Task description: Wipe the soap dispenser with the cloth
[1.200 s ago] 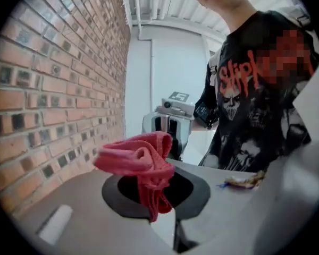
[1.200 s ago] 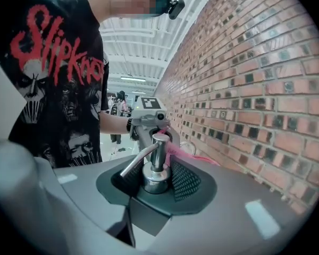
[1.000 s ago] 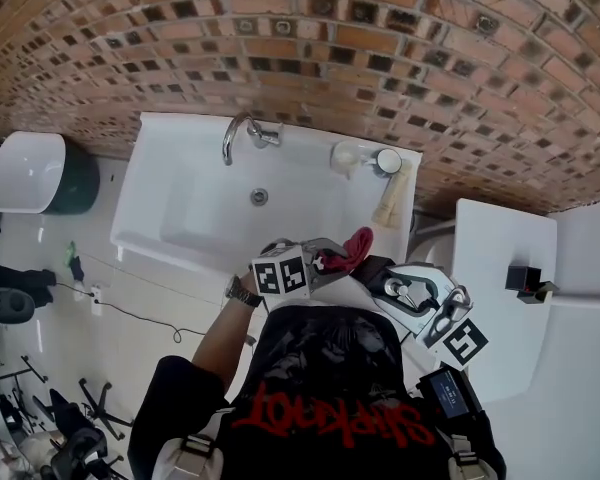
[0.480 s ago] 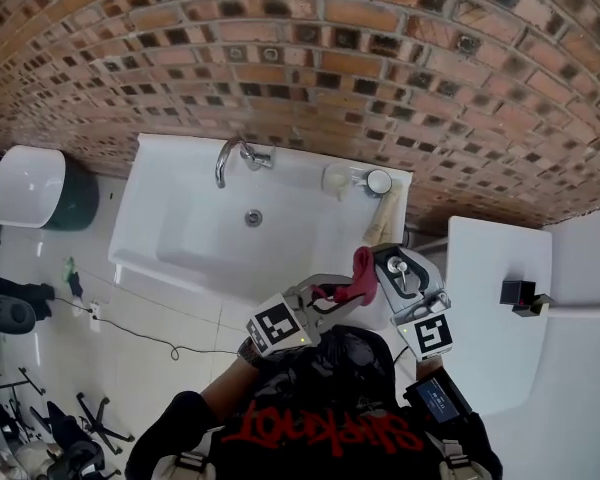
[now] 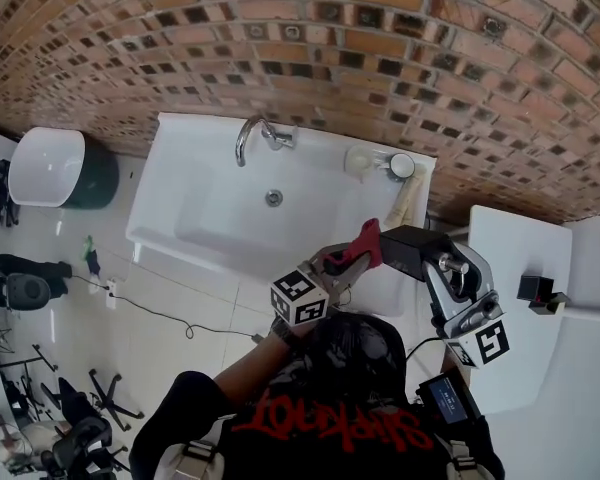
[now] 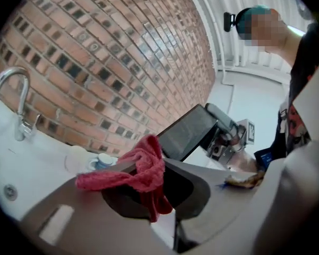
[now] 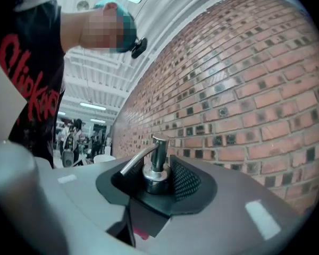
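1. Both grippers sit higher in the head view than a second ago. The left gripper and the right gripper now meet at frame centre, over the lower right corner of the sink.
2. The soap dispenser showed its top half a second ago. It now lies across the frame, with its black body pointing left at the cloth.
3. The cloth appears to touch the left end of that body. By this reading, the approach is finished and the first wiping stroke can begin; no face looks wiped yet.
4. Left jaws: closed on the red cloth, which bunches over the tips and hangs below them.
5. Right jaws: about half spread, with the pads clamped on the dispenser's top, either side of the chrome pump.
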The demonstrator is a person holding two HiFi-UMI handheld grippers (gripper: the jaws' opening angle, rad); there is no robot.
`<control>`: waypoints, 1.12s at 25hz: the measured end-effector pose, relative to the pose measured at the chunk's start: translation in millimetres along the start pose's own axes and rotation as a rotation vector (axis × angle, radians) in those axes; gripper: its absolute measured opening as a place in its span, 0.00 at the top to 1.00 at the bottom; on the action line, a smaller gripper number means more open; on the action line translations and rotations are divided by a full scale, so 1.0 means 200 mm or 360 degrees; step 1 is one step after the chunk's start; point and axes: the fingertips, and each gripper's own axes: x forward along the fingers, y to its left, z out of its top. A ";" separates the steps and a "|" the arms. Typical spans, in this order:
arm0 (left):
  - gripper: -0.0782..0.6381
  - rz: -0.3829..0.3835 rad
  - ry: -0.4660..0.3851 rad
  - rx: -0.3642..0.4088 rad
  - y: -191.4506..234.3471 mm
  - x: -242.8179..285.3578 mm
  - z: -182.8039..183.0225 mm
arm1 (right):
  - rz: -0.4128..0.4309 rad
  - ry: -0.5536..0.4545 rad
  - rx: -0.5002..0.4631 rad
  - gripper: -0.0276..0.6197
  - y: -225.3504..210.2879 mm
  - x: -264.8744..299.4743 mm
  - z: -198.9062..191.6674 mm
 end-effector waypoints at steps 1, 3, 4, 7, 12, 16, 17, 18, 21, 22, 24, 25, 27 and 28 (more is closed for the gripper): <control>0.84 0.0026 0.0003 -0.0011 0.02 -0.01 0.00 | -0.0016 -0.0027 0.0017 0.71 -0.03 -0.01 0.00; 0.84 0.0023 -0.0023 -0.0014 0.01 -0.06 0.03 | -0.0087 0.0081 -0.0038 0.72 -0.08 0.00 -0.13; 0.84 0.0022 -0.0033 0.0012 0.00 -0.08 0.05 | -0.0132 0.0184 -0.0090 0.72 -0.10 0.00 -0.24; 0.84 0.0065 -0.0054 0.0129 -0.03 -0.14 0.11 | -0.0226 0.0452 -0.0107 0.71 -0.16 0.03 -0.64; 0.84 0.0161 -0.0117 0.0150 -0.01 -0.26 0.17 | -0.0316 0.0749 0.0012 0.72 -0.18 0.12 -1.32; 0.84 0.0235 -0.0132 0.0156 0.01 -0.37 0.17 | -0.0310 0.0850 0.0002 0.72 -0.13 0.18 -1.53; 0.84 0.0252 -0.0154 0.0148 0.02 -0.40 0.17 | -0.0306 0.0874 -0.0027 0.72 -0.12 0.19 -1.56; 0.84 0.0261 -0.0185 0.0136 0.03 -0.43 0.18 | -0.0302 0.0900 -0.0070 0.71 -0.12 0.20 -1.59; 0.84 0.0262 -0.0265 0.0125 0.04 -0.50 0.21 | -0.0319 0.0931 -0.0149 0.71 -0.11 0.20 -1.65; 0.84 0.0260 -0.0276 0.0128 0.04 -0.51 0.21 | -0.0326 0.0944 -0.0134 0.71 -0.11 0.20 -1.66; 0.84 0.0242 -0.0288 0.0118 0.07 -0.54 0.21 | -0.0322 0.1001 -0.0065 0.55 -0.08 0.21 -1.66; 0.84 0.0229 -0.0290 0.0106 0.08 -0.54 0.21 | -0.0325 0.1017 -0.0039 0.46 -0.07 0.20 -1.65; 0.84 0.0198 -0.0294 0.0084 0.09 -0.55 0.21 | -0.0352 0.0975 -0.0028 0.45 -0.05 0.19 -1.56; 0.83 0.0180 -0.0296 0.0082 0.09 -0.55 0.22 | -0.0369 0.0923 -0.0025 0.45 -0.04 0.19 -1.49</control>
